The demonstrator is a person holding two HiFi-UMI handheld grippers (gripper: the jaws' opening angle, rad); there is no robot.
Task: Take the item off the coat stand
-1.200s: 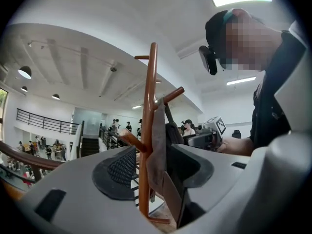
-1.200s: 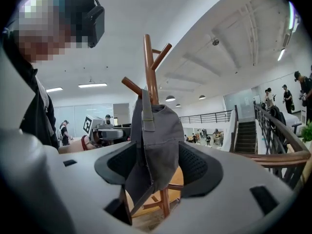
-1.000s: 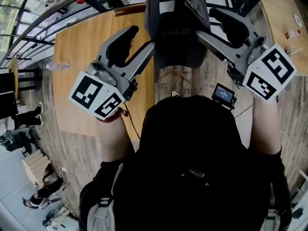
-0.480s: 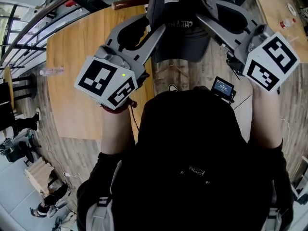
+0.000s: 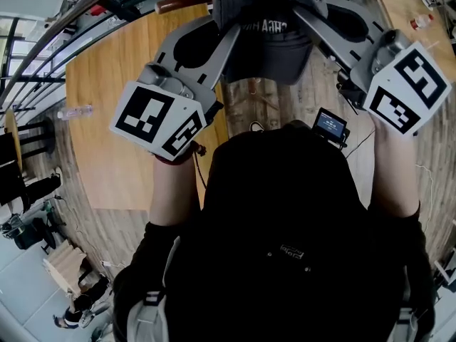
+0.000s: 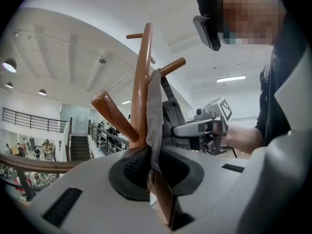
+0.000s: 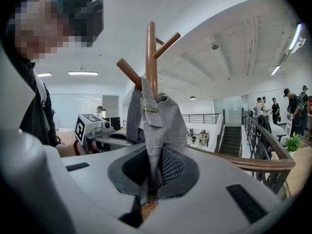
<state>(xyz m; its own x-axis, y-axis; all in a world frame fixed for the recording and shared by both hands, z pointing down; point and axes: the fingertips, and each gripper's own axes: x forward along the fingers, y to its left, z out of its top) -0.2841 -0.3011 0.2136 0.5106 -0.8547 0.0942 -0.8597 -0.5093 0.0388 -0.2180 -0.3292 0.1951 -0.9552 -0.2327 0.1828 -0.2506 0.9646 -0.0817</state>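
Our left gripper [image 6: 153, 165] has just been closing & now pinches the left edge of the grey cap [image 5: 269, 48], which hangs high on the coat stand [image 6: 141, 82]. Our right gripper [image 7: 148, 177], also just closing, pinches the right edge. We judge the cap light & floppy, so we grip cloth on both sides.

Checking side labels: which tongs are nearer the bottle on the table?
Left. Left tongs are over the table with the bottle; right tongs are across the cap. Both just closed on it.
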